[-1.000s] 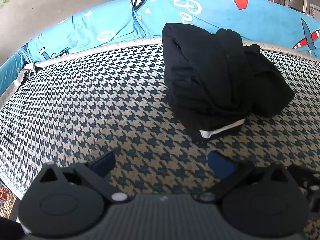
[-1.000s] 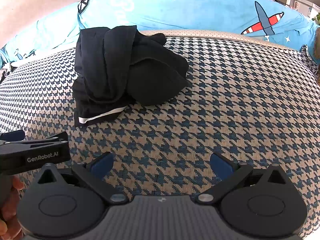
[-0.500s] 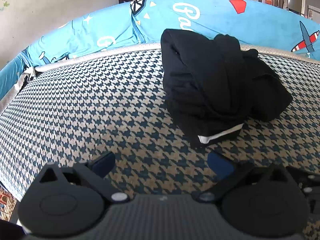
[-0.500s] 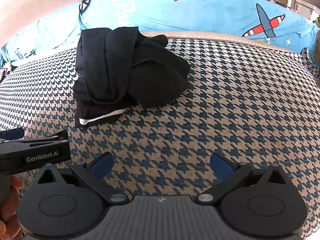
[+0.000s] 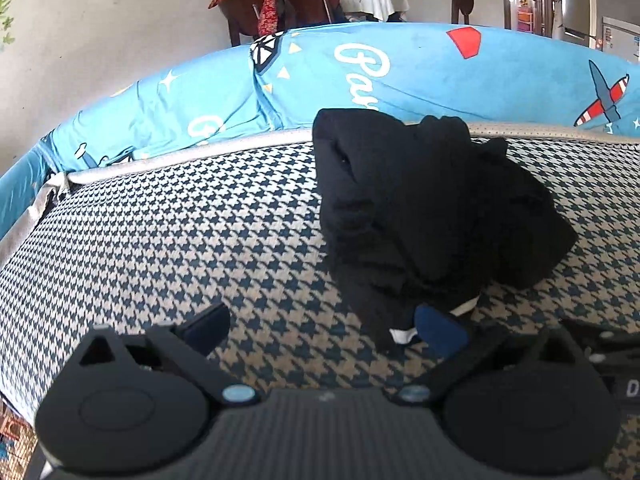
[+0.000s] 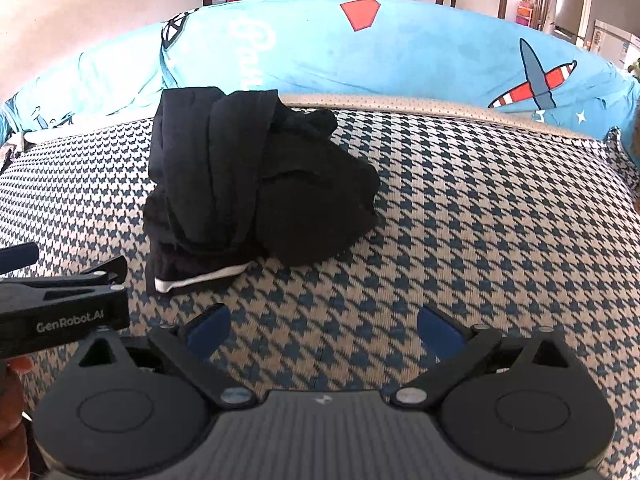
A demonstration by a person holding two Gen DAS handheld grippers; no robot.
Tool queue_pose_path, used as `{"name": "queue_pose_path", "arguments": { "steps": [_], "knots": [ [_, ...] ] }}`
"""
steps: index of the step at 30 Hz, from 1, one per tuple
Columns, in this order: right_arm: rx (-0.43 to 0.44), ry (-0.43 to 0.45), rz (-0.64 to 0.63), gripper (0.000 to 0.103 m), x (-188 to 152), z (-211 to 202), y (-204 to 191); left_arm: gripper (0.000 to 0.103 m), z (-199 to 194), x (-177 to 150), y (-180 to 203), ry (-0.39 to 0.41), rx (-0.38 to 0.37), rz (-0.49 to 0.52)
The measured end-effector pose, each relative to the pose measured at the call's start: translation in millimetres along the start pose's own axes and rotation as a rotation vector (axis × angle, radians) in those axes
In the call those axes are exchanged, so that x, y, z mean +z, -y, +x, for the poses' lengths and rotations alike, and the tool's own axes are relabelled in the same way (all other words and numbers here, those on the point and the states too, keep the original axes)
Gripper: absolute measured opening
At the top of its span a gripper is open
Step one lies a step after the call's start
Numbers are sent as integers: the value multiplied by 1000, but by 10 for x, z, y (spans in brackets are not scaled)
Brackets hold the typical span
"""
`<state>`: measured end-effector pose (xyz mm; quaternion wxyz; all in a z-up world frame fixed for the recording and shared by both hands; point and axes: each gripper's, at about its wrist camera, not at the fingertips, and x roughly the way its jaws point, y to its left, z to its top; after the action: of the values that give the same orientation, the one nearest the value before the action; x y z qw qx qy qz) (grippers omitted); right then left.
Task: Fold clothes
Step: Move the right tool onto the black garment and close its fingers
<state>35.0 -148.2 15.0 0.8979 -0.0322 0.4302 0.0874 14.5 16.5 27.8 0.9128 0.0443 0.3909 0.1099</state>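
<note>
A crumpled black garment [image 5: 432,216] with a white-trimmed hem lies bunched on the houndstooth cover [image 5: 168,240], towards its far edge. My left gripper [image 5: 324,326] is open; its right blue pad [image 5: 440,334] overlaps the white hem at the garment's near corner, contact unclear. In the right wrist view the same black garment [image 6: 256,196] sits left of centre, its white hem [image 6: 200,280] facing me. My right gripper [image 6: 322,330] is open over bare cover, a short way in front of the garment. The left gripper's body [image 6: 64,308] shows at the left edge.
A bright blue printed bolster [image 6: 400,52] runs along the far side of the houndstooth cover [image 6: 480,240]. Behind it stand wooden chairs [image 5: 304,4] and a fridge [image 5: 580,0]. A hand [image 6: 12,412] holds the left gripper at the lower left.
Both grippers have moved forward towards the garment, which now looks larger. The left gripper's right pad has reached the white hem. Both stay open.
</note>
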Motion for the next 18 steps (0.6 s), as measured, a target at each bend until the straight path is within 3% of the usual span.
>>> {"name": "queue_pose_path", "arguments": {
  "steps": [8, 18],
  "knots": [
    [11, 5, 3, 96, 82, 83, 22, 103, 91, 48, 4, 0, -13, 14],
    [41, 16, 36, 82, 231, 235, 153, 102, 307, 266, -86, 7, -13, 43]
  ]
}}
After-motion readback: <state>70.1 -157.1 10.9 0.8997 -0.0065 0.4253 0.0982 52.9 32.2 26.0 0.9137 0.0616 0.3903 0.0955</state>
